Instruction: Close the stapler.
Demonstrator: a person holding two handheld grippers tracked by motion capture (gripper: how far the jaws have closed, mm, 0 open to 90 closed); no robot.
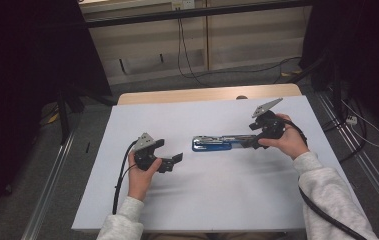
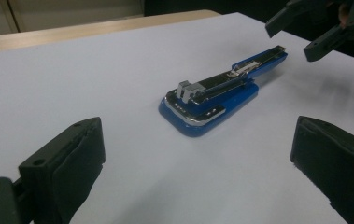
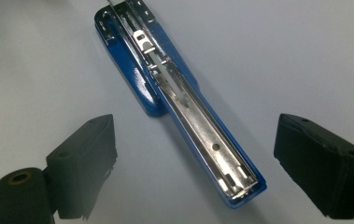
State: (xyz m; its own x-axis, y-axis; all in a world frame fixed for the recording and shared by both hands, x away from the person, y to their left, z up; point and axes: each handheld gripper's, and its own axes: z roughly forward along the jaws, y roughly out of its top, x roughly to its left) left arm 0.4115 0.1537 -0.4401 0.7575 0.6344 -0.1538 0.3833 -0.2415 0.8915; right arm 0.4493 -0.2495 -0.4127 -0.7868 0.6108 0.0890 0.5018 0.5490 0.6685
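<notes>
A blue stapler [image 1: 217,143] lies unfolded flat on the white table, its metal staple channel facing up. In the high view my right gripper [image 1: 249,142] is at the stapler's right end, jaws open on either side of that end. The right gripper view has the stapler [image 3: 184,93] running up from between the open jaws of my right gripper [image 3: 198,140]. My left gripper [image 1: 174,161] stands open a short way left of the stapler, apart from it. In the left gripper view the stapler [image 2: 212,98] lies beyond my open left gripper [image 2: 198,140], with the right gripper [image 2: 305,28] at its far end.
The white tabletop [image 1: 202,200] has free room in front of and behind the stapler. A wooden edge [image 1: 202,94] runs along the far side. Cables [image 1: 187,55] lie on the floor beyond, and dark curtains [image 1: 22,75] hang at both sides.
</notes>
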